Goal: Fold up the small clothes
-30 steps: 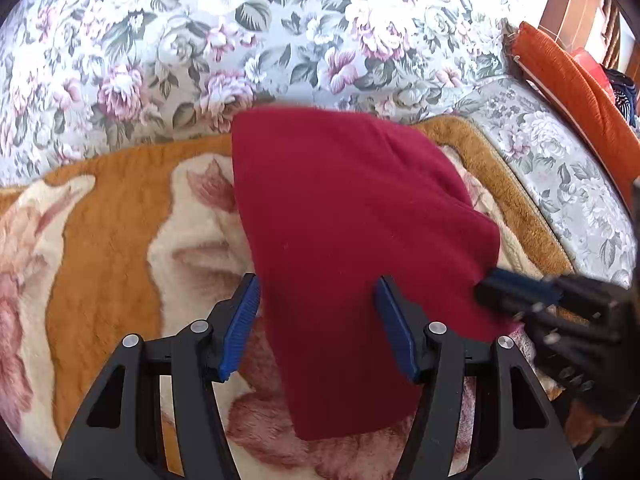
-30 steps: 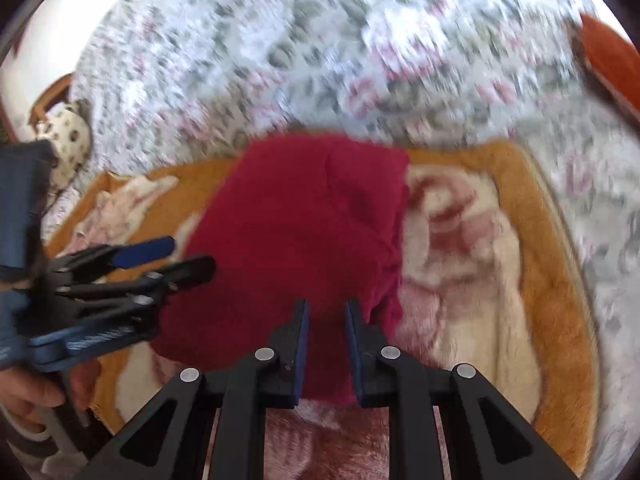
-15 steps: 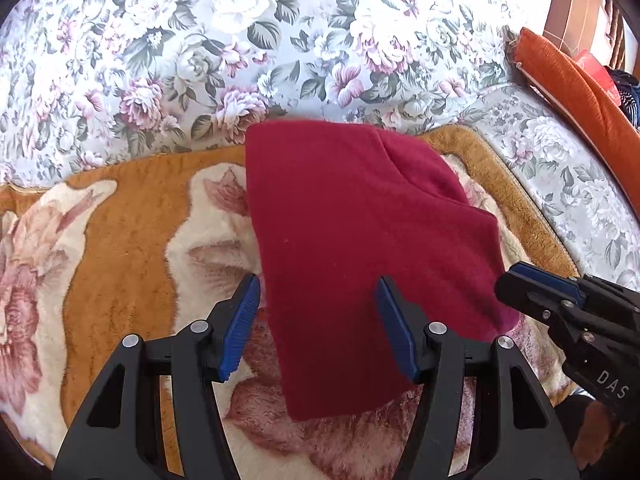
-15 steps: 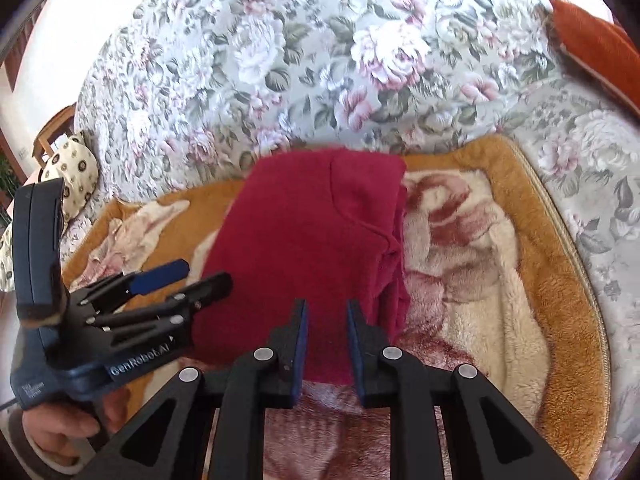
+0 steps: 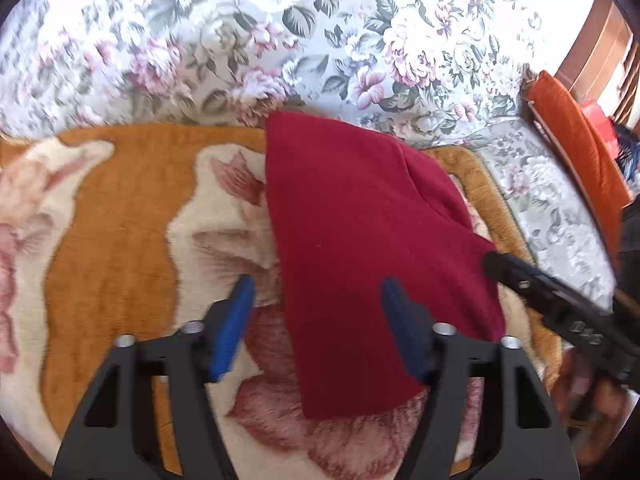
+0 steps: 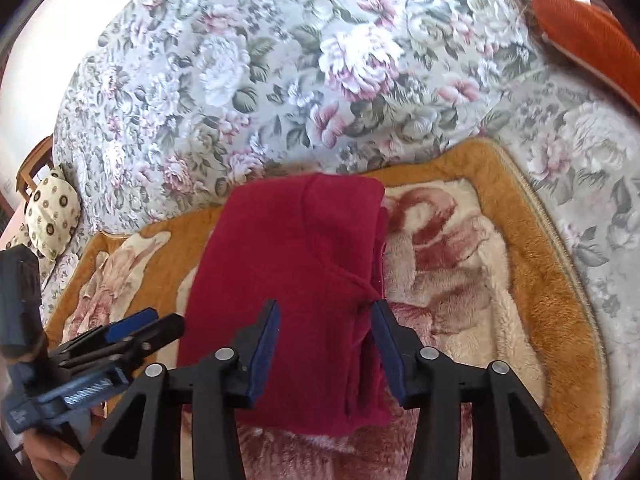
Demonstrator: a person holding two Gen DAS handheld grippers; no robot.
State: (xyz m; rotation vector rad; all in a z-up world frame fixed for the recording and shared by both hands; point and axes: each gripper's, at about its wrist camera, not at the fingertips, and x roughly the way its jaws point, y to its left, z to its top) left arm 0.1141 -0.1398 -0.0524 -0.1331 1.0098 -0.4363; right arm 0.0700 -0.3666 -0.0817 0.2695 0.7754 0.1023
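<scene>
A dark red garment [image 5: 360, 248] lies folded into a narrow rectangle on a plush orange and cream blanket [image 5: 120, 240]. My left gripper [image 5: 318, 286] hovers over the garment's near left edge. Its jaws are opening and the pads touch no cloth. In the right wrist view the garment [image 6: 288, 264] shows stacked layers along its right side. My right gripper [image 6: 326, 306] hangs above the near right part, jaws opening, with cloth under them but not pinched. The left gripper [image 6: 166, 320] shows at the left, and the right gripper [image 5: 494, 262] at the garment's right edge.
The blanket [image 6: 540, 280] covers the seat of a floral sofa [image 6: 280, 60], whose back rises just behind the garment. An orange cushion [image 5: 576, 152] lies at the far right. A cream patterned pillow [image 6: 52, 216] sits at the far left. A hand [image 6: 48, 456] holds the left gripper.
The right gripper's jaws, nearly shut before at the garment's near edge, now stand apart. The left jaws have widened a little. Both grippers have shifted slightly, and the garment stays flat.
</scene>
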